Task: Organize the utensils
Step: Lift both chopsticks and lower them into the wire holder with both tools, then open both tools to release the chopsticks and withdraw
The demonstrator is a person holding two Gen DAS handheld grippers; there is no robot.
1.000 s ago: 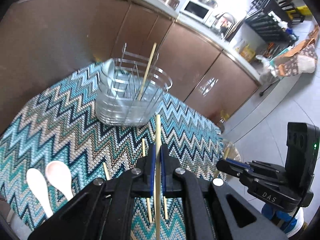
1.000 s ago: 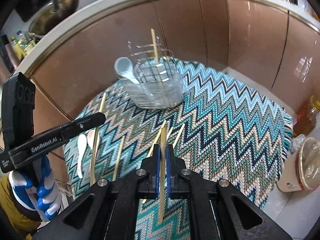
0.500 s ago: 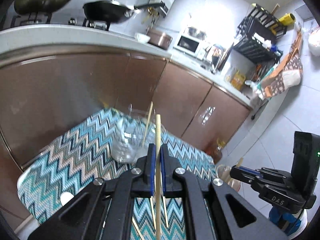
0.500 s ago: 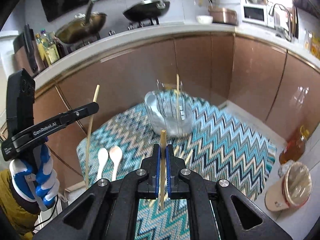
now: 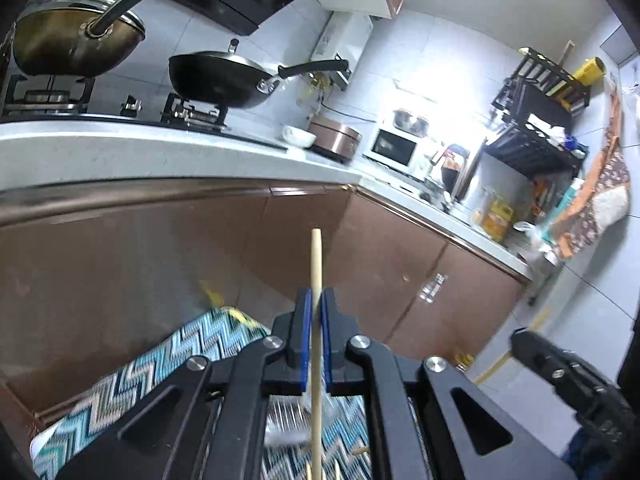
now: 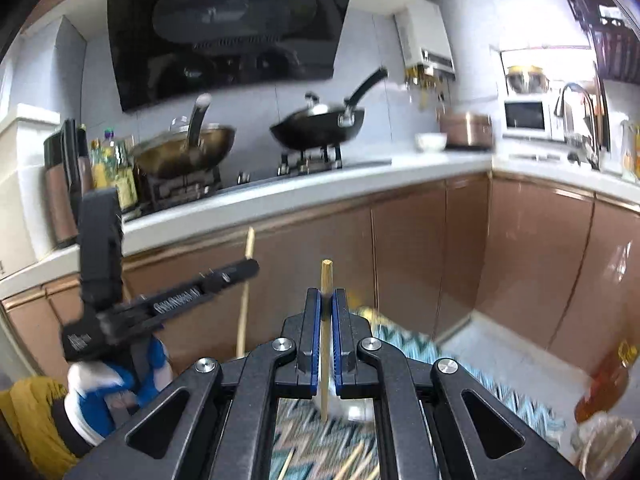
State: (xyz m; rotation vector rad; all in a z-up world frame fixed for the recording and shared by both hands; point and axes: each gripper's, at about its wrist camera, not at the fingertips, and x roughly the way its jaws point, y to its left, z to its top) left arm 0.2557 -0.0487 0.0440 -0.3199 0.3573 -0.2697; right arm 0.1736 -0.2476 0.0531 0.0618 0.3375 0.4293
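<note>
My left gripper (image 5: 316,300) is shut on a pale wooden chopstick (image 5: 316,256) that stands upright through its blue pads. My right gripper (image 6: 326,300) is shut on a second chopstick (image 6: 326,276), also upright. The right wrist view shows the left gripper (image 6: 250,269) at the left in a blue-and-white gloved hand (image 6: 104,392), its chopstick (image 6: 243,312) hanging below it. The right gripper (image 5: 520,340) shows at the lower right of the left wrist view. Both are raised above the zigzag mat (image 6: 420,348). The clear utensil holder (image 6: 352,408) is a blur under the jaws. Loose chopsticks (image 6: 356,460) lie on the mat.
Brown cabinet fronts (image 5: 120,264) stand close behind the mat, under a white counter (image 6: 320,184). On the counter's stove sit a wok (image 6: 320,128) and a lidded pan (image 6: 184,156). An amber bottle (image 6: 604,384) stands on the floor at the right.
Both grippers have risen and tipped upward, each still holding its chopstick. The holder and mat have dropped to the bottom of both views, and the counter and stove now fill them.
</note>
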